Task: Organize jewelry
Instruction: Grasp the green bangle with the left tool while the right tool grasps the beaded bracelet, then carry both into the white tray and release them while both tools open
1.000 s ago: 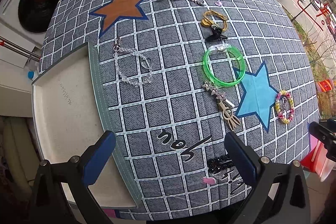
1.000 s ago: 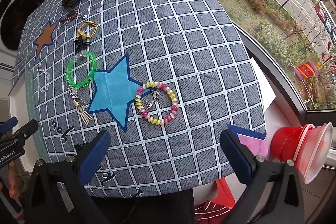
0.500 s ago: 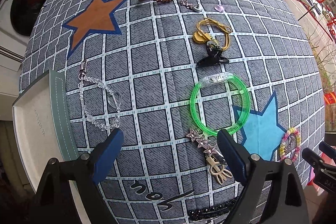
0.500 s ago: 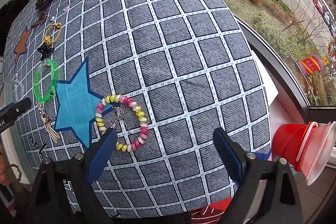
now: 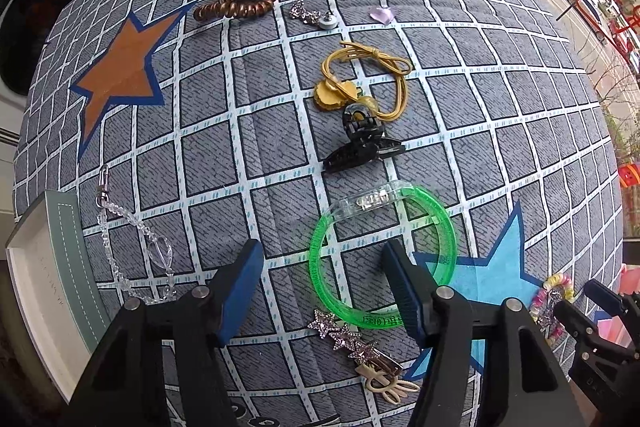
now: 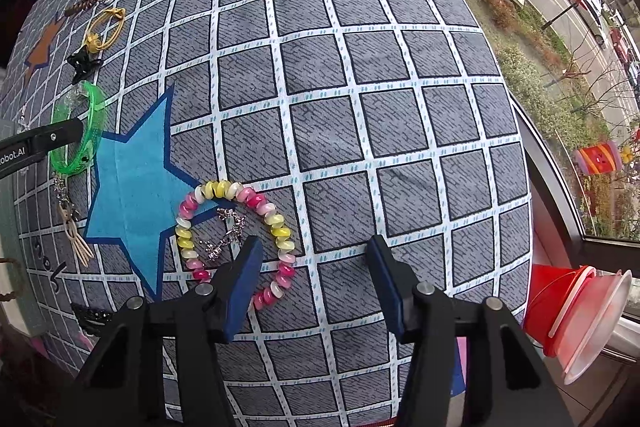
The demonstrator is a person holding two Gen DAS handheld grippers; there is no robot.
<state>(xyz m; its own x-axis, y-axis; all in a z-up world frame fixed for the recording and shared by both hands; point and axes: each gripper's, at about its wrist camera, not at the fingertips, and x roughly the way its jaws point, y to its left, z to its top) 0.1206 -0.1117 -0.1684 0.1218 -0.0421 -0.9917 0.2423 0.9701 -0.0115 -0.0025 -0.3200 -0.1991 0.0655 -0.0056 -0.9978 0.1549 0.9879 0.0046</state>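
Now, from the left: your open white-lined tray [image 5: 44,279] sits at the tabletop's left edge, the clear crystal bead chain [image 5: 132,239] just beside it. Your left gripper [image 5: 324,283] hangs wide open, empty, its right finger over the translucent green plastic bangle [image 5: 382,255]; you're lining up a pick, I'd say. Close on the rim next. Your right gripper [image 6: 312,277] gapes empty too, left finger above the pink-and-yellow beaded bracelet [image 6: 236,239], near the front edge. Bare checked cloth beyond gives you room.
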